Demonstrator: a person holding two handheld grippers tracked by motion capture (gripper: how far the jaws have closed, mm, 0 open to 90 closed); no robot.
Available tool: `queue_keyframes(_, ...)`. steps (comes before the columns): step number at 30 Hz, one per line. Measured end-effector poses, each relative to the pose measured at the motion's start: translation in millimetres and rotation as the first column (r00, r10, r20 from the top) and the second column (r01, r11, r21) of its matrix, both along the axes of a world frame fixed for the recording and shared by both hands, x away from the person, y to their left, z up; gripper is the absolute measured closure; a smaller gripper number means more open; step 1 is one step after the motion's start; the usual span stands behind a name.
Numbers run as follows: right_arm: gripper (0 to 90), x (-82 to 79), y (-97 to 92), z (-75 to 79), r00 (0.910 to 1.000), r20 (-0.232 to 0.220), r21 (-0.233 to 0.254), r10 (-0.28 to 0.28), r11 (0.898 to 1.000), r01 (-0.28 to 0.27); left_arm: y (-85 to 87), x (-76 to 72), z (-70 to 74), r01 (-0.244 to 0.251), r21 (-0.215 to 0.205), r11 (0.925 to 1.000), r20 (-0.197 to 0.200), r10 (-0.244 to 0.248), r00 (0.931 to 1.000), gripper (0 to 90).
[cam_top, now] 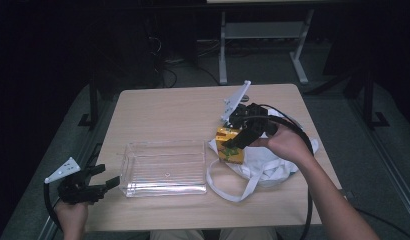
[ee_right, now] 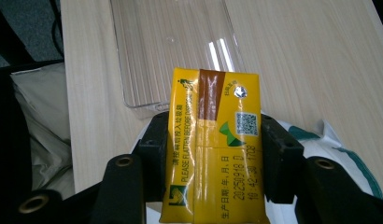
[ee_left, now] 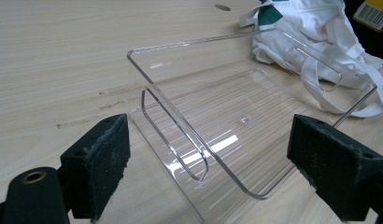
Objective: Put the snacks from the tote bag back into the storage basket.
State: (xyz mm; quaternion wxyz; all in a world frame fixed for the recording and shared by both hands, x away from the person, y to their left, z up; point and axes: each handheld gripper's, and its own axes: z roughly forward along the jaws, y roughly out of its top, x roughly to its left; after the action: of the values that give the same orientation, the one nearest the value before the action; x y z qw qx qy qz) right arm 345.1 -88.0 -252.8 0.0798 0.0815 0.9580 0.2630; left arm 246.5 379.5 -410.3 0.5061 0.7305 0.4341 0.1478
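Holding: right gripper (ee_right: 213, 158) jaws squeeze the yellow drink carton (ee_right: 213, 144) above the white cloth bag (cam_top: 273, 162).
Waiting: left gripper (ee_left: 208, 154) jaws wide, beside the clear plastic tray (ee_left: 236, 121).

Glossy yellow carton (ee_right: 213, 144), clear smooth plastic tray (cam_top: 163, 167), white cloth bag (cam_top: 273, 167), matt wood-grain table (cam_top: 168, 110)
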Motion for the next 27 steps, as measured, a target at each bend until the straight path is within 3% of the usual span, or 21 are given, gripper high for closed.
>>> queue_keyframes(14, 51.6, -5.9, 28.3, 1.5, 0.9967, 0.004, -0.006, 0.081, 0.997, -0.081, 1.0, 0.0, 0.1, -0.001, 0.000, 1.0000, 0.003, 0.001, 1.0000, 12.9)
queue_keyframes(27, 51.6, -8.3, 48.0, 0.3, 0.9931, 0.004, -0.003, 0.117, 0.993, -0.117, 0.8, 0.2, 0.2, -0.002, 0.001, 1.0000, 0.001, 0.002, 1.0000, 12.9)
